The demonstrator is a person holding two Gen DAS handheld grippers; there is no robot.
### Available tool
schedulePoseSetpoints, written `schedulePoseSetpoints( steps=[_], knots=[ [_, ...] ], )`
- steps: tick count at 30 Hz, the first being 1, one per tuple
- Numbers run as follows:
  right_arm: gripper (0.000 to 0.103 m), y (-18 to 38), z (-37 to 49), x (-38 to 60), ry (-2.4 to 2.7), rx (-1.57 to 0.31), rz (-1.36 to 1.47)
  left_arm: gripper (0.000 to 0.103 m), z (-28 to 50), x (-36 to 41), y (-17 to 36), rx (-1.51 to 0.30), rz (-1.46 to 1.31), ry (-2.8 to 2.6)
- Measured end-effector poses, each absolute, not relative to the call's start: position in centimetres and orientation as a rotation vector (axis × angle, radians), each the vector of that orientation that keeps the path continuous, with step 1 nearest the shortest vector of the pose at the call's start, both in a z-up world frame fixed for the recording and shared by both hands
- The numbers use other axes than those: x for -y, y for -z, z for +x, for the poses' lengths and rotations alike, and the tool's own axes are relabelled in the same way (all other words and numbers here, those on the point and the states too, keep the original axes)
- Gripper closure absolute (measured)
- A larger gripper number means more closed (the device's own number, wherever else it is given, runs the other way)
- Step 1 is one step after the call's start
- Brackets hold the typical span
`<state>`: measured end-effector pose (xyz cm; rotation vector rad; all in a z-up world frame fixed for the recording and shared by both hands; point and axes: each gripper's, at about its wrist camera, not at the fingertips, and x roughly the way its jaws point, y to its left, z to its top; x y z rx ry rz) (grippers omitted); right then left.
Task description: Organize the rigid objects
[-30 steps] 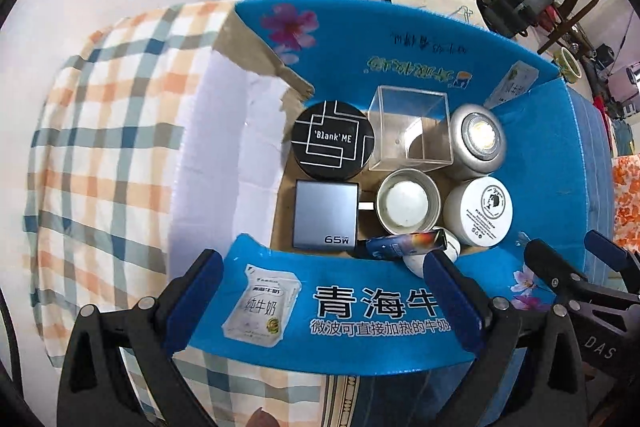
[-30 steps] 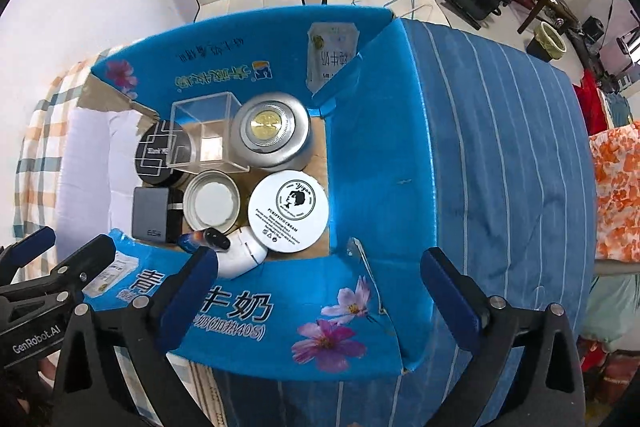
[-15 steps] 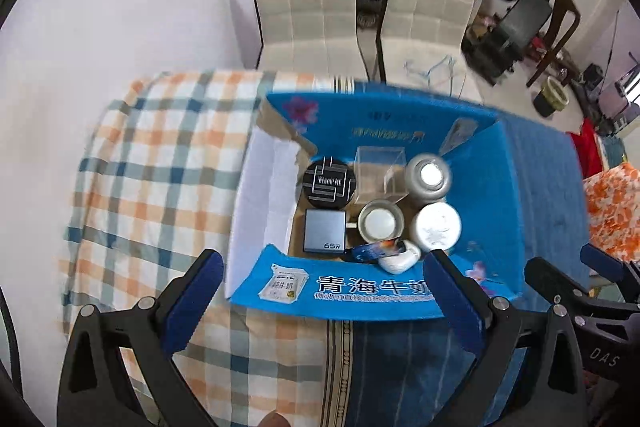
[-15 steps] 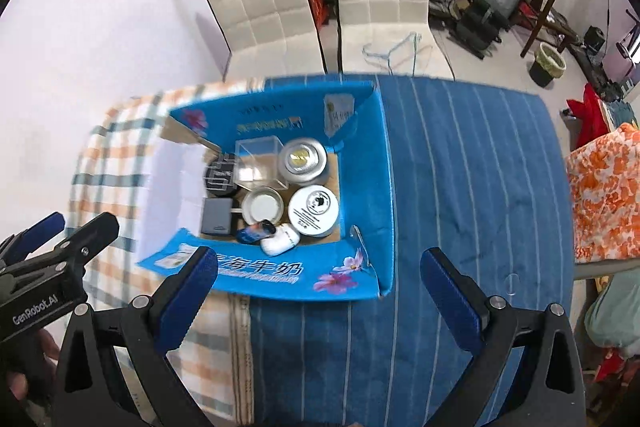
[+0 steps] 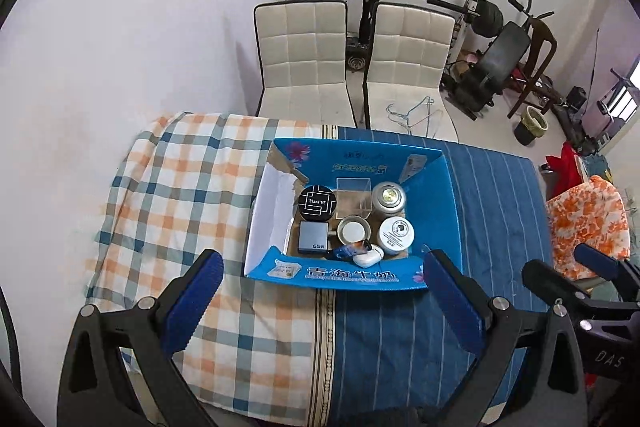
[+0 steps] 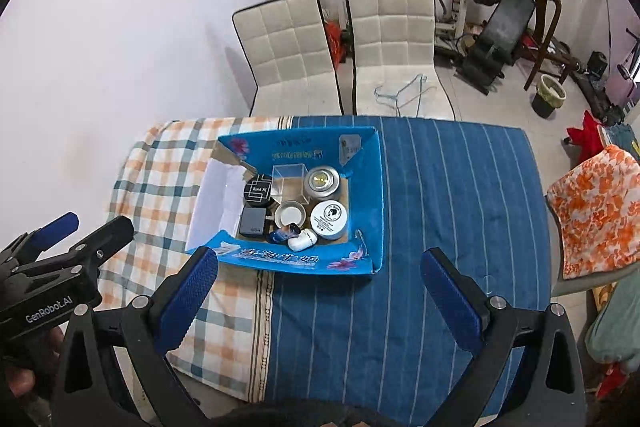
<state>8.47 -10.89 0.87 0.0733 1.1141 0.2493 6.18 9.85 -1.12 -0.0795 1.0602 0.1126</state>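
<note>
An open blue cardboard box (image 5: 432, 195) (image 6: 366, 195) stands mid-table. Inside are a black round tin (image 5: 317, 202), a clear plastic cube (image 5: 352, 195), a silver round tin (image 5: 388, 198), a white jar (image 5: 396, 234), a small open tin (image 5: 353, 230), a grey 65W charger (image 5: 313, 242), a white earbud case (image 5: 367, 255) and a blue tube (image 5: 346, 250). My left gripper (image 5: 324, 291) is open and empty, high above the box's near side. My right gripper (image 6: 318, 283) is open and empty, also high and back from the box.
The table has a checked cloth (image 5: 180, 187) on the left and a blue striped cloth (image 6: 440, 207) on the right. Two white chairs (image 5: 304, 59) stand behind the table. Gym gear (image 5: 500, 47) fills the far right. An orange floral chair (image 6: 596, 211) stands at the table's right.
Both grippers have risen and pulled back from close over the box, so the whole table and room show now. Both stayed open and empty. The box contents have not moved.
</note>
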Motion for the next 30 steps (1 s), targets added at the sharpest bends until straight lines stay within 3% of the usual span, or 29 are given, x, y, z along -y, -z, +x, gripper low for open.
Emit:
schedulePoseSetpoints(
  steps=[11, 30],
  knots=[
    [0.0, -3.2, 7.3, 11.6, -0.244, -1.083, 0.038, 0.0, 3.9, -10.2, -1.2, -1.022, -0.096, -0.143],
    [0.0, 0.6, 9.7, 11.7, -0.172, -1.138, 0.013, 0.0, 5.3, -9.9, 1.7, -1.089, -0.078, -0.141]
  ],
)
